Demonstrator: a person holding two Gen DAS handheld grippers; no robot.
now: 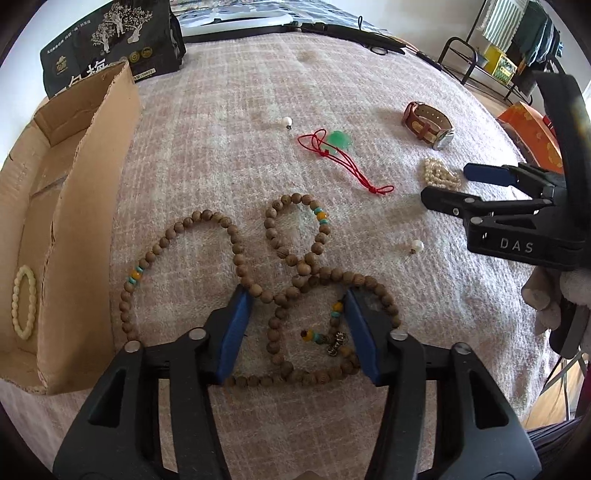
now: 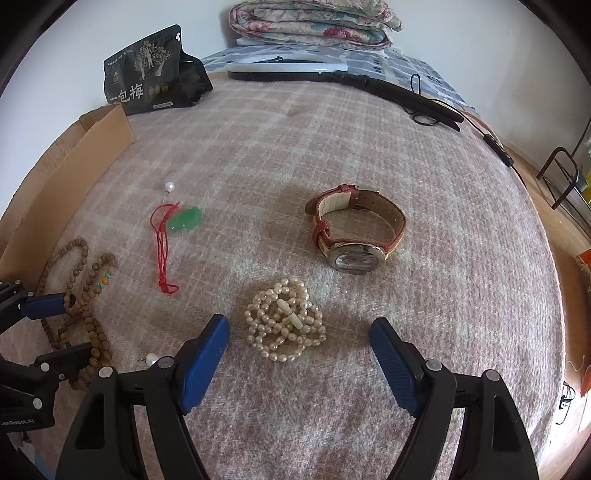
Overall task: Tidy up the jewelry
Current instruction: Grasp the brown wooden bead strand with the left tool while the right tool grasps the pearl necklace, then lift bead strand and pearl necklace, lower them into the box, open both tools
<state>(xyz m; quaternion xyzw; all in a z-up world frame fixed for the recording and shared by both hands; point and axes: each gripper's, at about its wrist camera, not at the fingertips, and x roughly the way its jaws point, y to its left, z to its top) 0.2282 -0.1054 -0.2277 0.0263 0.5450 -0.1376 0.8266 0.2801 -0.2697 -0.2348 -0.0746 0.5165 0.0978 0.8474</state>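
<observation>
My left gripper is open, its blue pads straddling a long wooden bead necklace coiled on the blanket; that necklace also shows in the right wrist view. My right gripper is open around a pile of pearl strands, which also shows in the left wrist view. A red-strapped watch, a green jade pendant on red cord and two loose pearl earrings lie nearby. A cardboard box at left holds a cream bead bracelet.
A black snack pouch stands at the far left of the blanket. A white ring lamp with black handle and cable lies along the far edge. Folded quilts sit behind. An orange box and metal rack stand at right.
</observation>
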